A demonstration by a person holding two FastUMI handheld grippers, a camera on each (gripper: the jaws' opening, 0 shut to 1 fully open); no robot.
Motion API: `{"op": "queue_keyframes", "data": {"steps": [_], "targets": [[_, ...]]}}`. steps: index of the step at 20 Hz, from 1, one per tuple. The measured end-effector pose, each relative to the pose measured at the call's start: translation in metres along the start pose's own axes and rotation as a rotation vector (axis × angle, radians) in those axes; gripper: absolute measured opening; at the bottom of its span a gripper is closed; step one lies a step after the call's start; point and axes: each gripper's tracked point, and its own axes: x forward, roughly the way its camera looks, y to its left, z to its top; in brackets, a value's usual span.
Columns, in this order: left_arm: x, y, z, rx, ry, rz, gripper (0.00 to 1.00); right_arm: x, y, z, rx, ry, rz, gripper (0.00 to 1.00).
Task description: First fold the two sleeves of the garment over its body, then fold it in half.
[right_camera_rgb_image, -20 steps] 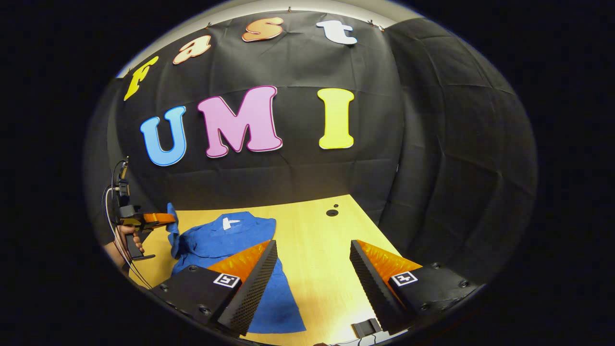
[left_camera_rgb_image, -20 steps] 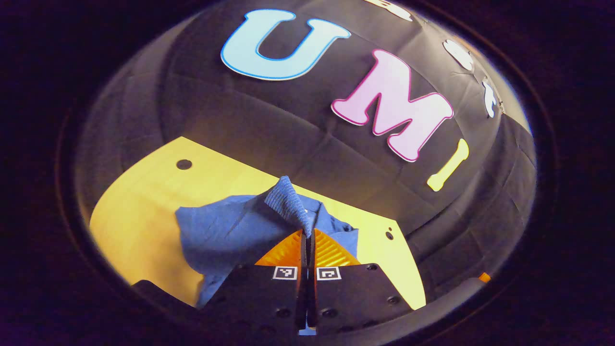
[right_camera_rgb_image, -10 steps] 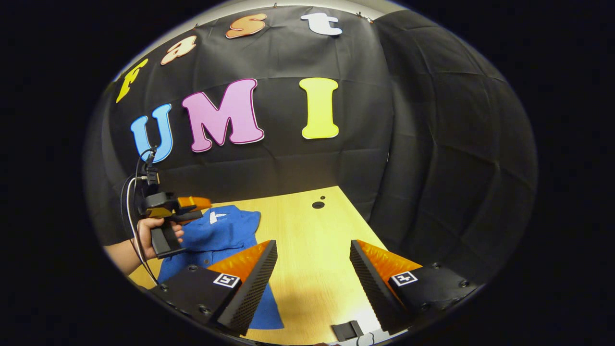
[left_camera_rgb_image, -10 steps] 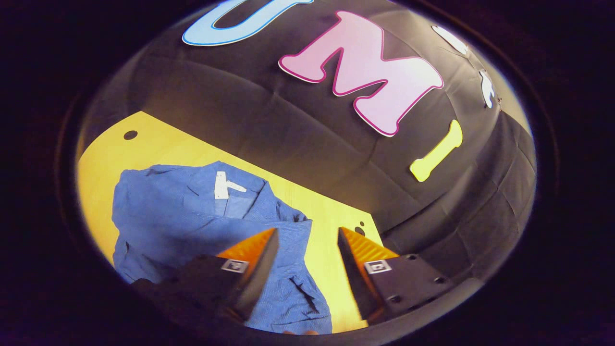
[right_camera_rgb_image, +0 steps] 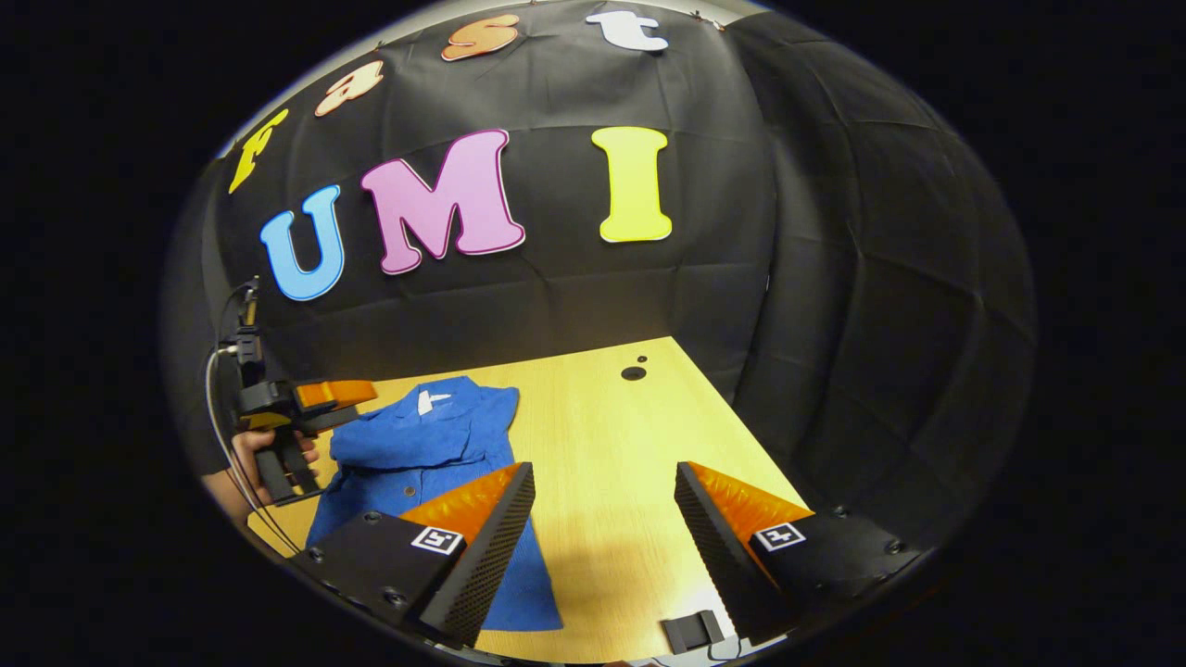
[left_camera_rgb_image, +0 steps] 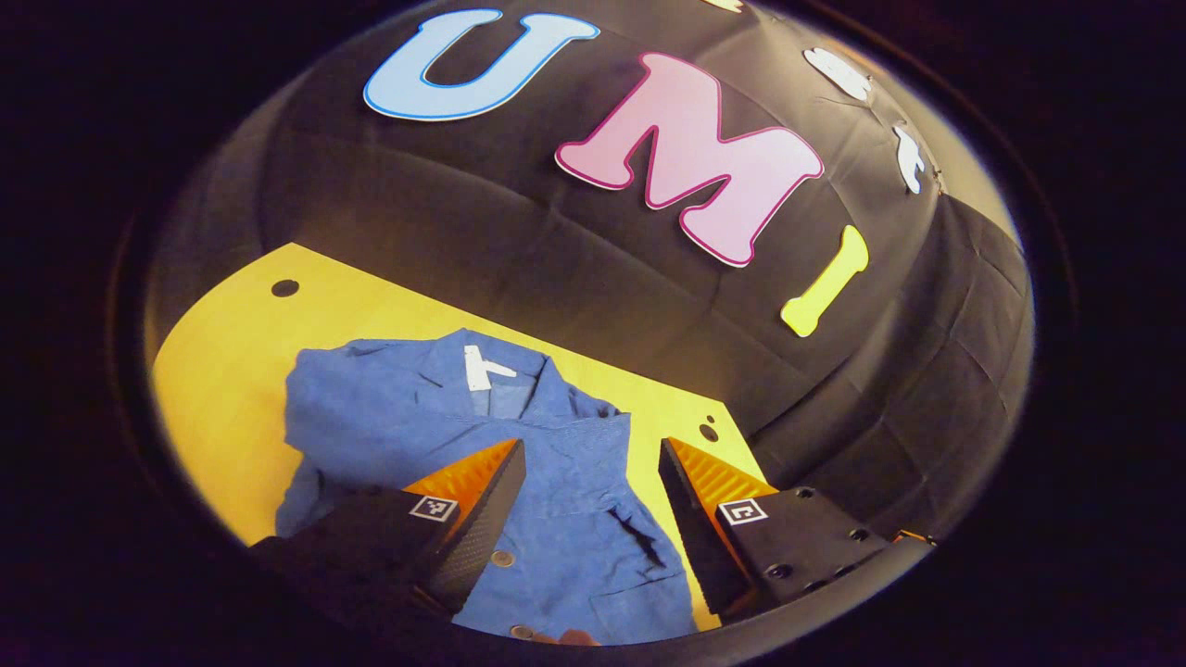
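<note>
**Both tongs empty over the blue garment**

Left gripper: fingers spread wide, nothing between them, hovering above the garment. Seen past those fingers, blue cloth running from 6 o'clock up toward 11, collar and white neck label at the far end, so long axis lying roughly along the gripper's own line of sight. Clearly the nearer of the two, directly over the cloth.

In the right gripper view, left gripper and its hand at 9 o'clock, beside the garment's collar end. Garment spread on the yellow table, out at 10 o'clock.

Right gripper: also wide apart and empty, aimed mostly at bare table, cloth only under its left finger. Judged: sleeves apparently over the body; halving fold probably next, hem to collar.
</note>
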Motion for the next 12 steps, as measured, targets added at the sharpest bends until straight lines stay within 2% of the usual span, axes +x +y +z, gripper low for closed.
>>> {"op": "queue_keyframes", "data": {"steps": [5,8,12], "targets": [[-0.108,0.084,-0.052,0.150,0.090,0.170,0.84,0.003,0.020,-0.051,-0.029,0.099,-0.008,0.97],[-0.163,0.127,-0.097,0.171,0.162,0.259,0.85,0.003,0.037,-0.097,-0.013,0.199,-0.006,0.98],[-0.202,0.176,-0.156,0.199,0.287,0.363,0.85,0.008,0.043,-0.155,-0.087,0.301,-0.041,0.98]]}}
